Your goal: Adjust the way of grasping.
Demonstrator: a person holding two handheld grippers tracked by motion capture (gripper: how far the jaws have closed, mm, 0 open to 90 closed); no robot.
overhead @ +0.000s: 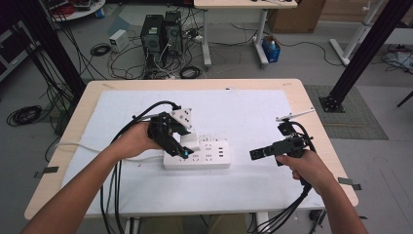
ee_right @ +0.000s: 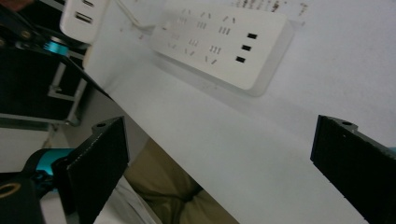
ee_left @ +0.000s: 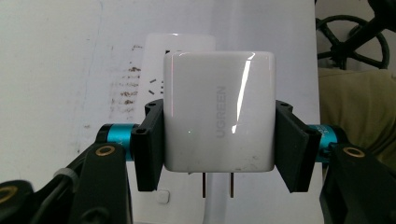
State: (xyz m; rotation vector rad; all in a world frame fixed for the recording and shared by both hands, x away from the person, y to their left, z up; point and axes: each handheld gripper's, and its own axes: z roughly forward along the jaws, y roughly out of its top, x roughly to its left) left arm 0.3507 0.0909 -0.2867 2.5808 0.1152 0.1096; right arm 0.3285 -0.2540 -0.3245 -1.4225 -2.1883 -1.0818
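High view: a white power strip (overhead: 197,154) lies on the white sheet (overhead: 243,112) covering the tabletop (overhead: 311,105), its long axis running left to right, roughly parallel to the near edge. The left tool (overhead: 182,146) sits over the strip's left end, clamped on a white charger (overhead: 191,142) that is just above or touching the strip; contact cannot be told. The right tool (overhead: 257,154) hovers to the right of the strip, apart from it, pointing left toward it, with bare sheet between them. Wide open sheet lies behind the strip and to the right; the near edge of the tabletop is close in front.

Left gripper view: the left tool (ee_left: 219,140) grips the UGREEN charger (ee_left: 218,116) by its 2 opposite sides, both pads pressed flat against it. Its 2 metal prongs (ee_left: 217,184) point toward the bottom of the view, and the power strip (ee_left: 180,46) lies beyond the charger.

Right gripper view: the right tool (ee_right: 219,158) stands wide open with nothing between its jaws. The power strip (ee_right: 224,42) lies ahead, slanted across the view, 3 USB slots at its right end. The charger (ee_right: 84,18) shows at the upper left, held in the other tool, its 2 USB ports facing the camera.
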